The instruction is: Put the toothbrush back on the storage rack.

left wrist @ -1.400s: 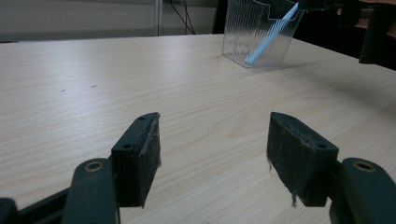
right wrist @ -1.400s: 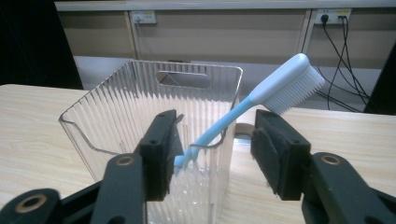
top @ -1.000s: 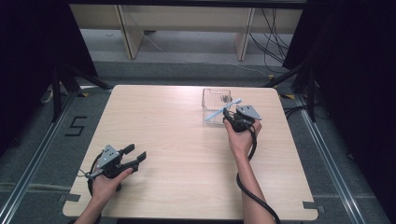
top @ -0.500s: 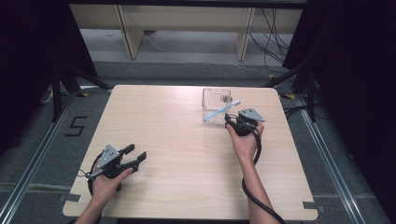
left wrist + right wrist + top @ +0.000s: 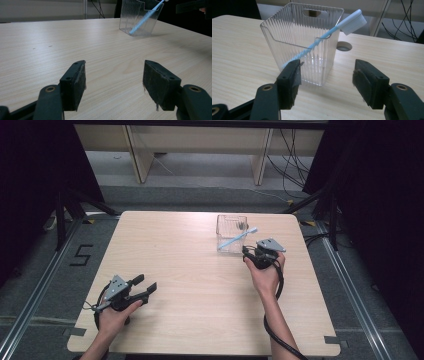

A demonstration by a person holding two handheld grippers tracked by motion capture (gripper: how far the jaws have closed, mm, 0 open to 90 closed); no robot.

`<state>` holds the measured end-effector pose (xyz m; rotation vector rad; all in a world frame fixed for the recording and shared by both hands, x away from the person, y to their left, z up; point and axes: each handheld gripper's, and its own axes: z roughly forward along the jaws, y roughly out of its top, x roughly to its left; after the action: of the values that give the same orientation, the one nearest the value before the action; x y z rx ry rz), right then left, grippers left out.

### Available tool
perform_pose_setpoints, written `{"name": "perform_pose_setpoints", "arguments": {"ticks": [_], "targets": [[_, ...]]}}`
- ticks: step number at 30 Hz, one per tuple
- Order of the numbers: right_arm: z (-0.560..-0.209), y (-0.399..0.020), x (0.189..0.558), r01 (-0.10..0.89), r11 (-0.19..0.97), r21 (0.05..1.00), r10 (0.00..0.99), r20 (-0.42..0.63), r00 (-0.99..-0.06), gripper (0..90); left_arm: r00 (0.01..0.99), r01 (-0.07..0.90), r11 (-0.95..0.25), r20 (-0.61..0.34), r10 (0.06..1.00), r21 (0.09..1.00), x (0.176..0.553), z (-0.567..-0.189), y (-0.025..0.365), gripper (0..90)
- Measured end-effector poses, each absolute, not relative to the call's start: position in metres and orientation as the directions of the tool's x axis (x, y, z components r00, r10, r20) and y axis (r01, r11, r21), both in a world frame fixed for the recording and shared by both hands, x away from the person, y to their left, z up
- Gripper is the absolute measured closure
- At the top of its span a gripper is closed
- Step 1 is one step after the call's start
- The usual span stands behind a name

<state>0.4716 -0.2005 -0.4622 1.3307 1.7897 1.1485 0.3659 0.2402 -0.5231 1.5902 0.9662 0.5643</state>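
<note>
A clear ribbed plastic container [image 5: 231,234] stands at the table's far right. A light blue toothbrush [image 5: 239,238] leans in it, with its white head over the right rim. My right gripper [image 5: 247,252] is open just in front of the container and holds nothing. In the right gripper view the container [image 5: 304,45] and the toothbrush [image 5: 332,31] are close ahead, and my right gripper [image 5: 325,82] has its left jaw near the container's front wall. My left gripper [image 5: 145,284] is open at the near left, low over the table. In the left gripper view my left gripper [image 5: 113,85] is empty, with the container [image 5: 138,17] far off.
The wooden table [image 5: 190,270] has a small round hole [image 5: 343,46] behind the container. Cables trail from both grippers. Beyond the table's far edge stand shelf legs [image 5: 137,160] and loose floor cables [image 5: 295,165].
My right gripper has drawn back a little from the container toward the person and to the right. The toothbrush stays leaning in the container. The left gripper has not moved.
</note>
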Motion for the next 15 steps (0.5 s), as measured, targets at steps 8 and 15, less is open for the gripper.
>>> {"name": "perform_pose_setpoints", "arguments": {"ticks": [8, 15], "targets": [[-0.460, -0.205, 0.463, 0.420, 0.161, 0.893, 0.946, -0.018, -0.324, 39.8, 0.547, 0.285, -0.032, -0.135, 0.826, 0.958, 0.366, -0.523, 0.240, 34.3], [-0.459, -0.210, 0.453, 0.452, 0.158, 0.878, 0.948, -0.007, -0.317, 39.8, 0.547, 0.284, -0.032, -0.135, 0.826, 0.958, 0.366, -0.523, 0.240, 34.4]]}}
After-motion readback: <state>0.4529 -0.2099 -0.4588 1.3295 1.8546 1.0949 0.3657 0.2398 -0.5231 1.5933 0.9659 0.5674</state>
